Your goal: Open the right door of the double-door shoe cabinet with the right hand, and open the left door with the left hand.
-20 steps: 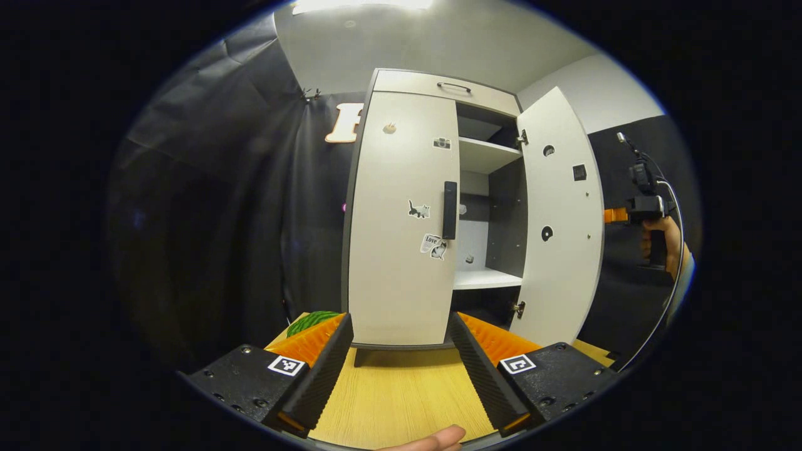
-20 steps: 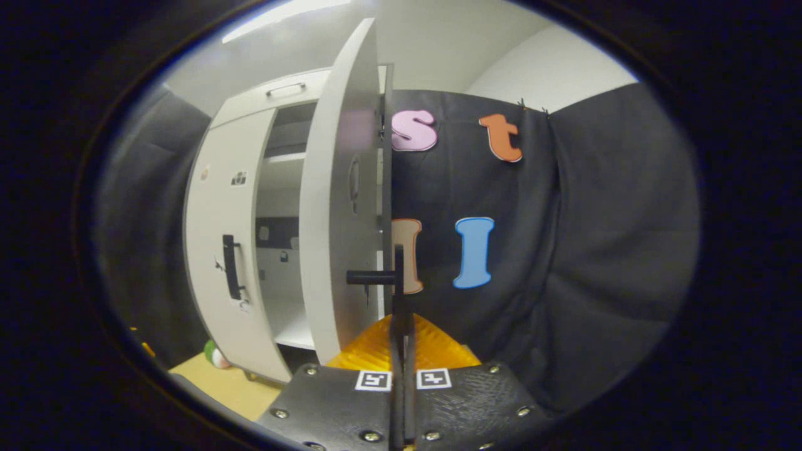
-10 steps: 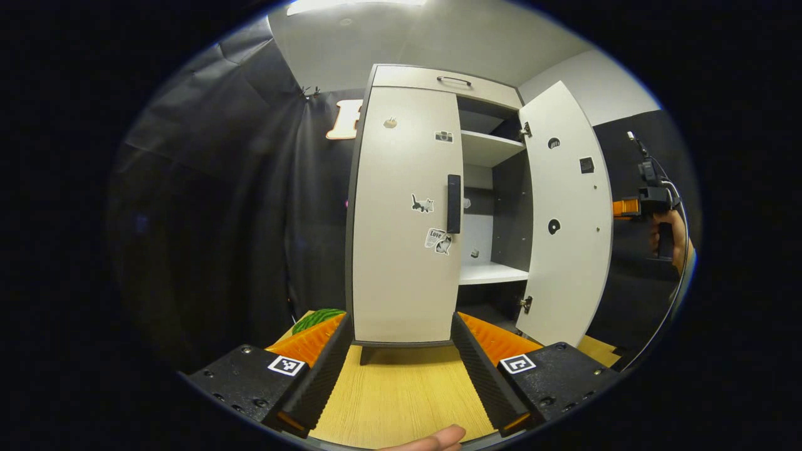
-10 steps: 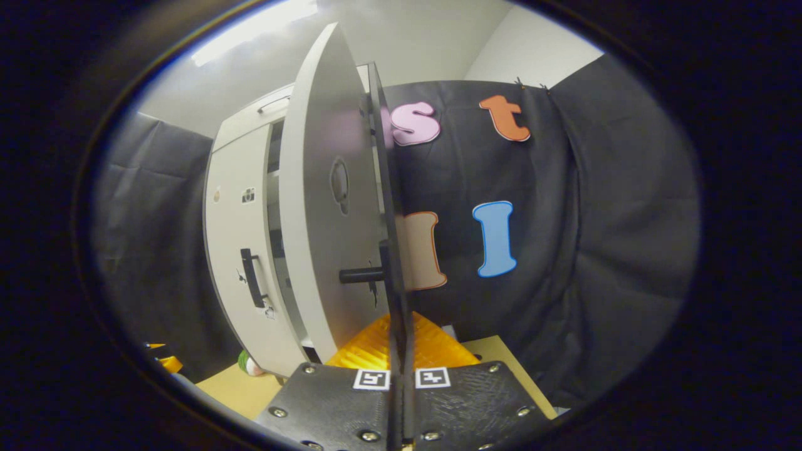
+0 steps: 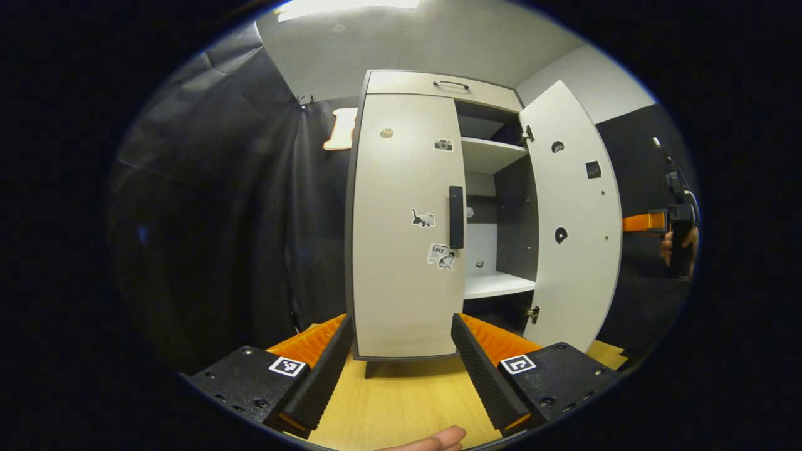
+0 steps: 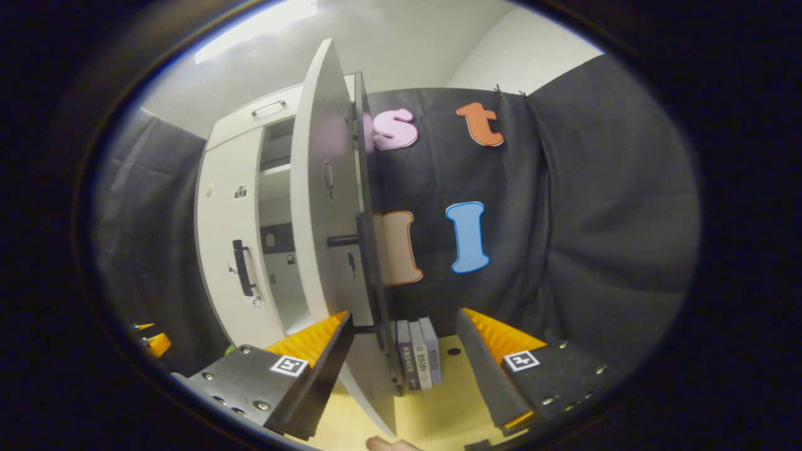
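Two doors belong to the shoe cabinet (image 5: 438, 88), which stands on a wooden table (image 5: 407, 401) against the black cloth wall. In the left gripper view, the left door (image 5: 401, 238) is seen closed, with a dark vertical handle (image 5: 456, 217) at its right edge and several small stickers (image 5: 423, 218) on its face, while the right door (image 5: 573, 219) is swung wide open so that its inner face and the white shelves (image 5: 495, 153) are exposed. The left gripper (image 5: 400, 366) is held with its fingers spread wide, well short of the cabinet and touching nothing; the bottom of the left door is framed between them. Far to the right, beyond the open door's edge, the right gripper (image 5: 651, 222) and the hand (image 5: 680, 244) holding it are visible. In the right gripper view, the right gripper (image 6: 404, 366) is likewise spread apart and nothing is pinched; the open door's edge (image 6: 369, 250) rises just ahead between its fingers, with the door's handle (image 6: 366, 275) seen edge-on. A few books (image 6: 418, 354) are stood upright on the table behind that door.
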Tool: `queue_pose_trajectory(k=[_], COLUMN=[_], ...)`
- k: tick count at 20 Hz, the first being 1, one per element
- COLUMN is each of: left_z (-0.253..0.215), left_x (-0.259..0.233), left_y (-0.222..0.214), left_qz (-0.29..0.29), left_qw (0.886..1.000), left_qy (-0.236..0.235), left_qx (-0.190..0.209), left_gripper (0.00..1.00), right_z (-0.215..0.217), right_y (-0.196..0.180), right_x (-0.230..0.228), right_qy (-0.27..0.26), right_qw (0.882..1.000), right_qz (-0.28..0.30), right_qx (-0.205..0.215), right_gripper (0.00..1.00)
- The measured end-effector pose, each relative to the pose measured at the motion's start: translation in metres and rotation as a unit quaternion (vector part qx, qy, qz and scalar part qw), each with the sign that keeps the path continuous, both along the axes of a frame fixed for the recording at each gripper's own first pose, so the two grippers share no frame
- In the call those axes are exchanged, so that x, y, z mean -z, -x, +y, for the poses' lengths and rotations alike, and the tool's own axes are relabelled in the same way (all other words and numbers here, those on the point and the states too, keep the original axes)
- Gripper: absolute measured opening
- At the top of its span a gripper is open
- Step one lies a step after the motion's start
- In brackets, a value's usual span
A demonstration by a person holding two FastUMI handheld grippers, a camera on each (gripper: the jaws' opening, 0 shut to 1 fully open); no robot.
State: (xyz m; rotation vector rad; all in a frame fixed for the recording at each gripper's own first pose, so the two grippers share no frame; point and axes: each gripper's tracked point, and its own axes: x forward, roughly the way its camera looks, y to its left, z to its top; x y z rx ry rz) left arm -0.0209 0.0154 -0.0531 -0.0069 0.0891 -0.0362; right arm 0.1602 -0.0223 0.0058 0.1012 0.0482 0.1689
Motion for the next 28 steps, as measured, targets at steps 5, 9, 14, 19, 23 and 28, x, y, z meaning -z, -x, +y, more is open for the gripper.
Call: queue_pose_trajectory(k=[5,9,14,19,23,28], left_z=[-0.005,-0.024,-0.055,-0.08,-0.09,-0.081], left_x=[-0.01,-0.022,-0.05,-0.073,-0.084,-0.078], left_y=[-0.033,-0.071,-0.128,-0.178,-0.22,-0.271], left_qz=[0.001,0.004,-0.017,-0.03,-0.028,-0.013], left_qw=[1.0,1.0,0.999,0.999,0.998,0.998], left_qy=[0.011,0.012,0.028,0.017,0.054,0.063], left_qx=[0.0,0.014,0.033,0.04,0.029,-0.001], left_gripper=[0.97,0.97,0.97,0.97,0.97,0.98], right_z=[0.001,0.007,0.026,0.047,0.041,0.031], right_y=[0.048,0.09,0.141,0.178,0.197,0.218], right_x=[0.0,0.008,0.019,0.033,0.053,0.057], right_qy=[-0.006,-0.004,0.066,0.089,0.119,0.103], right_qw=[0.999,0.999,0.995,0.991,0.987,0.988], right_qz=[-0.032,-0.04,-0.073,-0.098,-0.106,-0.115], right_qx=[-0.002,0.013,0.007,-0.007,0.005,0.006], right_gripper=[0.98,0.98,0.97,0.92,0.95,0.96])
